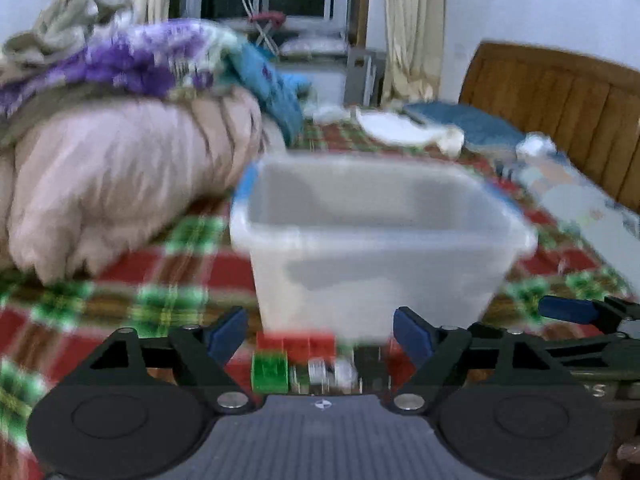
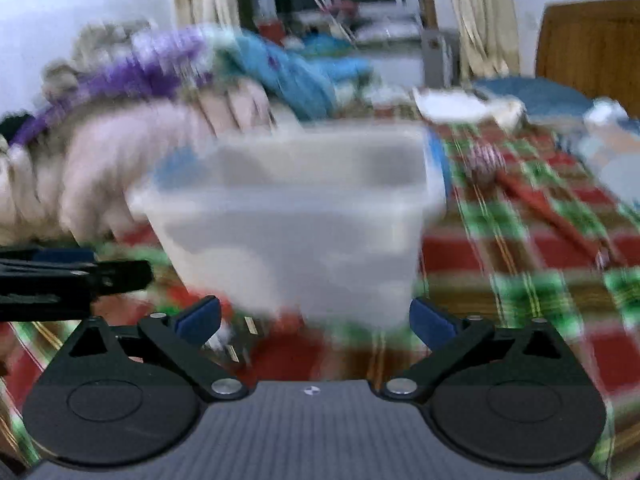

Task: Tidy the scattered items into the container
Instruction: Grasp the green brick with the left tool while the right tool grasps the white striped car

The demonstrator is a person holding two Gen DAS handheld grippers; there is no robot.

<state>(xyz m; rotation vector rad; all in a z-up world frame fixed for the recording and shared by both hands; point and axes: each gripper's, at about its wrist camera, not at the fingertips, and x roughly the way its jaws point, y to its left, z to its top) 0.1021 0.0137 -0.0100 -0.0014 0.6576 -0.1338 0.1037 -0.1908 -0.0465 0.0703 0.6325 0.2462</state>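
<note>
The container (image 1: 376, 240), a translucent white plastic tub with a blue trim at its rim, stands upright on a bed spread with a red-and-green plaid blanket (image 1: 168, 280), both views smeared by motion blur. A heap of bedding (image 1: 120, 168) in pink, purple and blue rises just beside the tub on its left, and a wooden headboard (image 1: 560, 104) stands at the far right of the bed. The left gripper (image 1: 320, 334) hangs low before the tub's near wall, jaws spread wide with nothing clamped; small red and green blocks (image 1: 280, 356) lie on the blanket between them. The right gripper (image 2: 316, 318) faces the same wall, jaws likewise wide apart and empty. A red stick-like item (image 2: 548, 208) lies on the plaid to the tub's right.
</note>
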